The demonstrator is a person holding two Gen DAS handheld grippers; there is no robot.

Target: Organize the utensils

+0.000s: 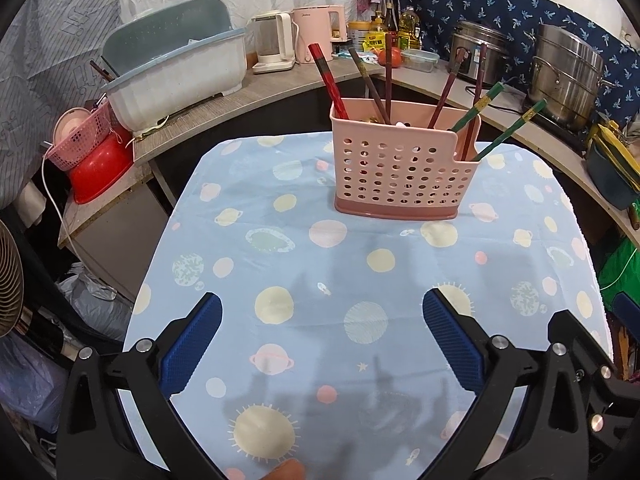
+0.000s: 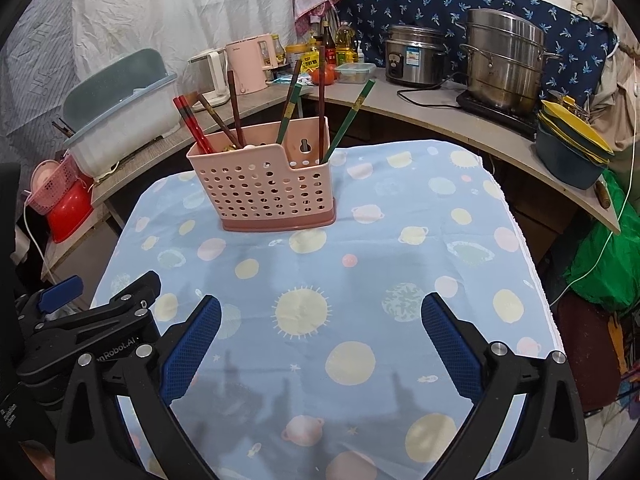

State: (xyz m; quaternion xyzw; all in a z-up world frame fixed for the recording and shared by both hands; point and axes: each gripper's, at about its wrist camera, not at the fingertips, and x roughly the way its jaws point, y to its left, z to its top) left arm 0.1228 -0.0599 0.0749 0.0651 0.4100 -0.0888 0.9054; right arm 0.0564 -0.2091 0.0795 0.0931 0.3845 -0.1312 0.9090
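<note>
Now both tongs, left (image 1: pixel 322 344) and right (image 2: pixel 321 344), gape empty, since the chopsticks (image 1: pixel 442 94) stand sorted in the basket (image 1: pixel 404 172) at twelve o'clock.

My left gripper (image 1: pixel 322 340): black plastic frame, ribbed blue pads (image 1: pixel 192 346), silver screws | my right gripper (image 2: pixel 321 340): same black frame, blue pads (image 2: pixel 452 346), silver screws | white "Robot.AI" lettering on the left one's body, seen from the right view

Perforated matt plastic holder (image 1: pixel 404 168), soft printed cloth (image 1: pixel 320 264) (chopsticks (image 1: pixel 330 80) seemingly lacquered wood).
</note>
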